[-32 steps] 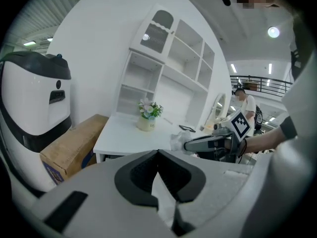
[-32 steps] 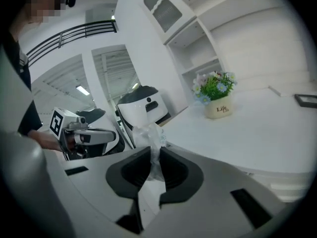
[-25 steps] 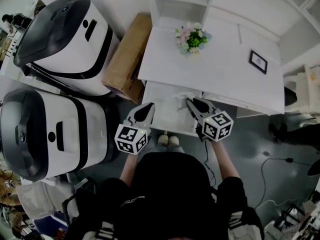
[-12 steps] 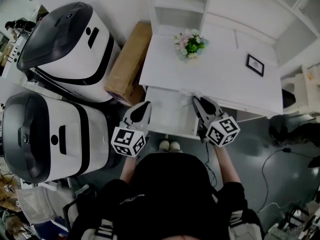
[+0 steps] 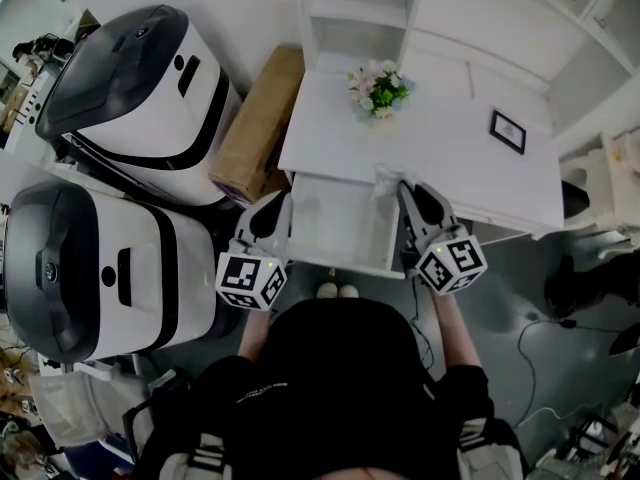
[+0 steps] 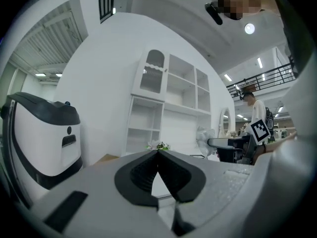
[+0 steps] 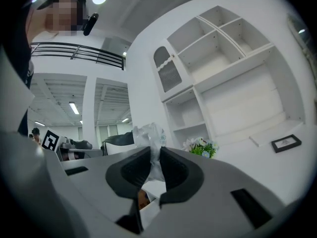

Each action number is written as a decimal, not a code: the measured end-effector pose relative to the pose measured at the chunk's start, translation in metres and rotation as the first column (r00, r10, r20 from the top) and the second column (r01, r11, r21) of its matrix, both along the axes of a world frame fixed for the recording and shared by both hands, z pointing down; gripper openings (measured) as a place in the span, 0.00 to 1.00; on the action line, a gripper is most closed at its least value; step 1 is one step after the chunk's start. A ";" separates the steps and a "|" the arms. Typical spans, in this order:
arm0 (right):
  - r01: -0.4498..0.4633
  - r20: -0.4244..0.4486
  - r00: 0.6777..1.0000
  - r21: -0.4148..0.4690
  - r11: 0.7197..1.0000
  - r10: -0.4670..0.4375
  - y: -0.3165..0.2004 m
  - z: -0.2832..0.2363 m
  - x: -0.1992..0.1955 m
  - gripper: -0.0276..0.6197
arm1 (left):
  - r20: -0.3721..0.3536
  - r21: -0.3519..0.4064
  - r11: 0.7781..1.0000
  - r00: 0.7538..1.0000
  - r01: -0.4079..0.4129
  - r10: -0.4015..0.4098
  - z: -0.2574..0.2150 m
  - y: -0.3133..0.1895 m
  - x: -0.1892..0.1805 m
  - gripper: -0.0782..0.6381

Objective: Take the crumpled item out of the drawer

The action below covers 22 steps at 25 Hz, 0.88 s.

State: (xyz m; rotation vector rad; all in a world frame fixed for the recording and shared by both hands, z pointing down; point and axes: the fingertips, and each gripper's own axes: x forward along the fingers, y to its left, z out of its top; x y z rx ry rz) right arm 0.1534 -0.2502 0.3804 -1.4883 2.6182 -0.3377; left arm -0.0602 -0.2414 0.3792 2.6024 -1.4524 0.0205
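The right gripper (image 5: pixel 401 188) is clamped on the crumpled item (image 5: pixel 385 175), a wad of whitish, plastic-looking film. Its top puffs out above the pads (image 7: pixel 173 170) in the right gripper view (some print shows on it, too small to read). In the head view the wad sits at the front edge of the table (image 5: pixel 450 168), over the far right corner of the open drawer (image 5: pixel 345 264). The left gripper (image 5: pixel 284 200) hangs over the drawer's left edge, its jaws together at the tips with nothing between them. A small bunch of flowers (image 5: pixel 378 86) stands near the table's back left corner, and a dark picture frame (image 5: pixel 508 128) lies toward its right edge.
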 end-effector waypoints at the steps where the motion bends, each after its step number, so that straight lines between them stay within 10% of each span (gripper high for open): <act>1: -0.007 -0.003 1.000 0.010 1.000 0.007 0.000 -0.003 0.001 0.10 | -0.001 0.007 1.000 1.000 0.007 -0.007 -0.003 0.000 -0.001 0.10; 22: -0.065 -0.074 0.995 0.080 0.995 0.071 0.001 -0.016 0.010 0.10 | 0.005 0.032 0.998 0.999 0.051 -0.051 -0.010 -0.001 -0.011 0.11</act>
